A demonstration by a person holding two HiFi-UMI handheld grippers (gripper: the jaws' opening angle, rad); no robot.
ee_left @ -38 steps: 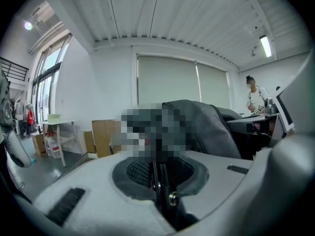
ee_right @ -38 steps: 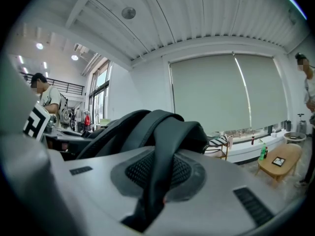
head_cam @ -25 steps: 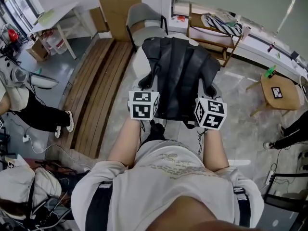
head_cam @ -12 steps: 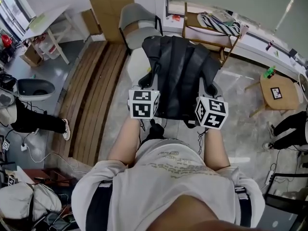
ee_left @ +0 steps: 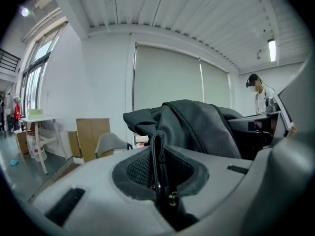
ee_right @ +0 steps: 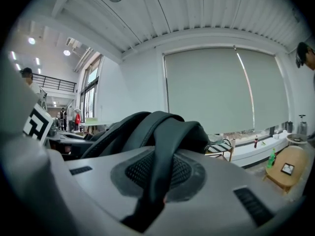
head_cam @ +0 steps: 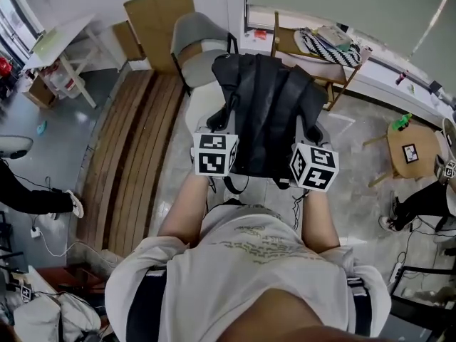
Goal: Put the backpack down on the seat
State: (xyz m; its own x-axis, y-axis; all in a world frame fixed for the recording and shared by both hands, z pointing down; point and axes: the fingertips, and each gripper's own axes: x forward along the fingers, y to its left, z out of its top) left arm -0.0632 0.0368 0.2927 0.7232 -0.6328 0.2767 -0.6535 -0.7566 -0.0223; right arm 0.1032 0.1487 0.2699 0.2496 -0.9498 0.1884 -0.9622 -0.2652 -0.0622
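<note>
A black backpack [head_cam: 267, 112] hangs in the air in front of me, held by its two shoulder straps. My left gripper [head_cam: 217, 125] is shut on the left strap [ee_left: 157, 166], which runs up between its jaws. On the other side, the right strap [ee_right: 165, 166] is pinched in my right gripper [head_cam: 311, 134]. The bag's body [ee_left: 197, 127] [ee_right: 147, 127] bulges above both pairs of jaws. Just beyond the bag stands a grey chair [head_cam: 196, 38] [ee_left: 110, 144], with a pale seat [head_cam: 201, 100] partly hidden under the bag's left edge.
Brown cardboard [head_cam: 157, 16] leans on the wall behind the chair. Wooden planks [head_cam: 135, 141] lie on the floor at the left. A wooden rack with a striped cloth [head_cam: 324, 41] stands at the back right, a small round table [head_cam: 413, 137] further right. People's legs show at the left [head_cam: 35, 198] and right [head_cam: 420, 201].
Both grippers keep their hold on the straps, and the backpack has barely shifted. The person at the left has moved off toward the left edge. The room has slid slightly in view.
</note>
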